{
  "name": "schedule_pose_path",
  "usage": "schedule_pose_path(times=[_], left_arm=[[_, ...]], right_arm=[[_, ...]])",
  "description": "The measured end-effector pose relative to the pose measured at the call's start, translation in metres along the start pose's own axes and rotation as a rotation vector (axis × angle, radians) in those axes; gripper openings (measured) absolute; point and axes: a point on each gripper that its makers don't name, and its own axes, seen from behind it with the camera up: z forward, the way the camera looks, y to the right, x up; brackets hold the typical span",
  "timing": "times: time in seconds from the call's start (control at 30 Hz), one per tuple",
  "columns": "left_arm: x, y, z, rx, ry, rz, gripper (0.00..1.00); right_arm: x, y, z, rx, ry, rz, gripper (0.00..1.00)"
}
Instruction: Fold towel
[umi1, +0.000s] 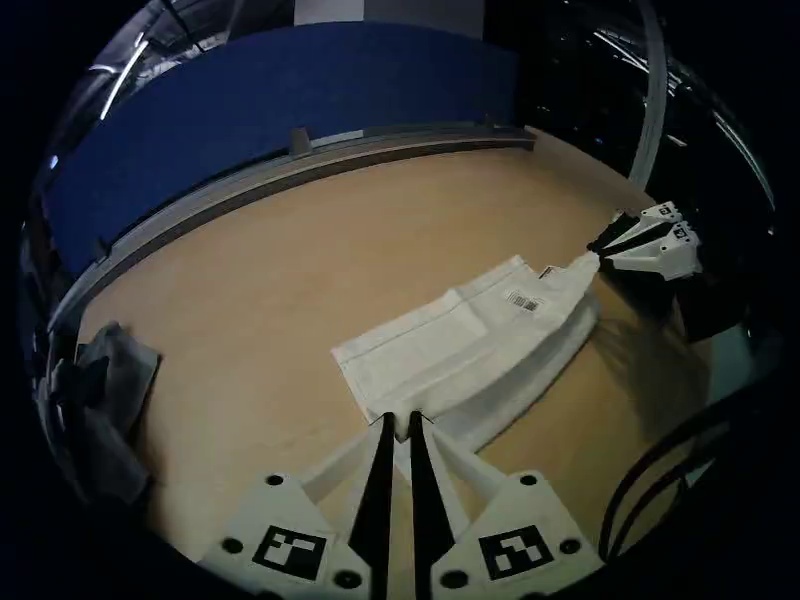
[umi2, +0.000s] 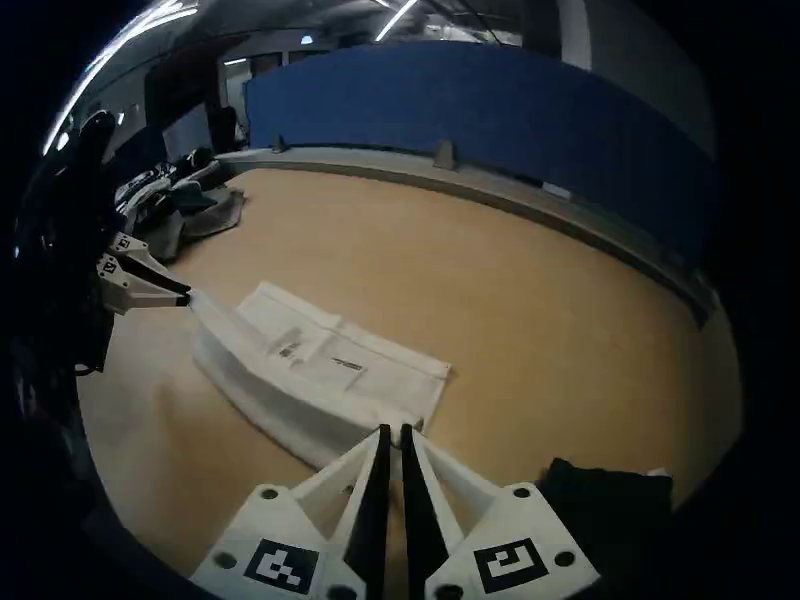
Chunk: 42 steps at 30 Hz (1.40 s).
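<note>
two pinches on: left claw (umi1: 400, 428) and right claw (umi2: 392, 432) each nip a corner of the white towel (umi1: 470, 345), part-folded on the desk (umi1: 250, 290). light, limp, probably sags mid-span; hold corners.

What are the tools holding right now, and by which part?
Both hold the white towel: the left tool pinches one end corner of the lifted edge, the right tool the other.

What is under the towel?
Tan table lies under the towel. Left tongs and right tongs pinch its corners; anything between its folded layers is covered.
</note>
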Motion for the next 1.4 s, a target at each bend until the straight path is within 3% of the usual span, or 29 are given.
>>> schedule_pose_path(times=[0.37,0.93,1.13,1.27,1.4], left_arm=[[-0.003,-0.019,0.038,0.015,-0.042,-0.014,0.11],[-0.003,-0.033,0.057,0.037,-0.08,-0.031,0.13],[-0.003,-0.042,0.067,0.068,-0.087,-0.036,0.26],[0.0,-0.05,0.071,0.1,-0.08,-0.019,0.41],[0.003,-0.057,0.071,0.123,-0.072,-0.011,0.44]], right_arm=[[-0.004,0.013,0.035,-0.017,-0.056,0.033,0.07],[0.002,0.026,0.061,-0.044,-0.09,0.091,0.08],[0.0,0.033,0.071,-0.079,-0.124,0.086,0.1],[-0.002,0.037,0.076,-0.101,-0.137,0.077,0.12],[-0.001,0.041,0.079,-0.124,-0.134,0.075,0.13]])
